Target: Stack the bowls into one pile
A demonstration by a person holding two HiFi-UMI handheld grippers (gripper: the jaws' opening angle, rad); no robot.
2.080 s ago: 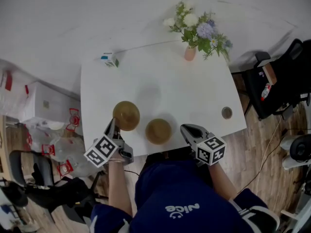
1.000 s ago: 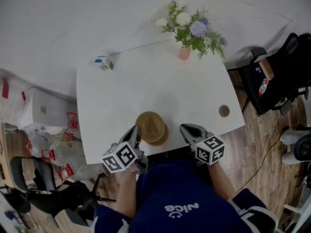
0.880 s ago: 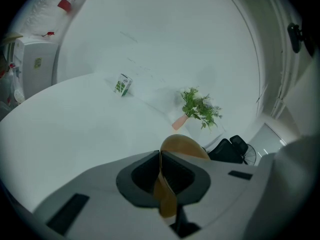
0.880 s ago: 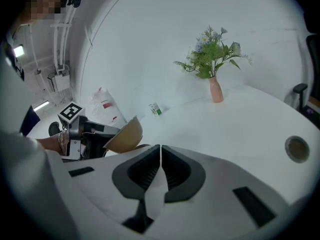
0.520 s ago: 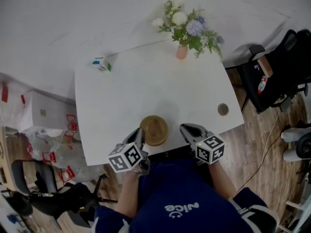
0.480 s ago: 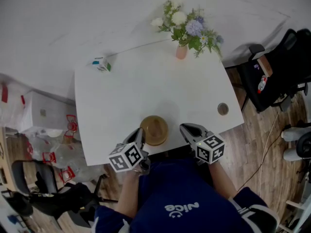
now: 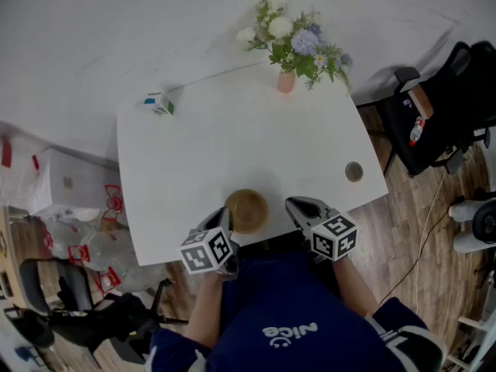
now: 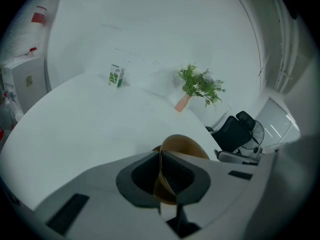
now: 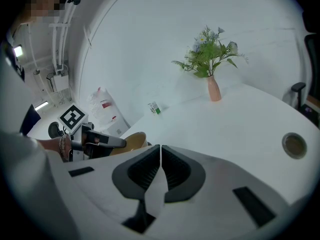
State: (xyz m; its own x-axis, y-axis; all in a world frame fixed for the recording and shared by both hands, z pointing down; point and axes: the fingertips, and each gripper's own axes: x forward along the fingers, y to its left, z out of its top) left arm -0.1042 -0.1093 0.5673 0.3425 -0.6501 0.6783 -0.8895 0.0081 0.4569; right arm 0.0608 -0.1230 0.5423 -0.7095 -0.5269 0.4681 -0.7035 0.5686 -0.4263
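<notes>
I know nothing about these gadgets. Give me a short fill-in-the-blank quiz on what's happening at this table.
The left gripper has its fingers shut on the rim of a brown ____.
The pink vase at the far edge of the table holds ____.
The right gripper, fingers together, holds ____.
Missing words: bowl; flowers; nothing.

head cam: above the person, facing steeply down, far enough back to take in the whole table and the floor around it. left gripper cam: low, just behind its jaws, facing across the table toward the wall; bowls right up at the lens. right gripper cam: same low mount, also facing across the table, left gripper in at its left edge. shared by all three: vase, carton, bowls, table.
</notes>
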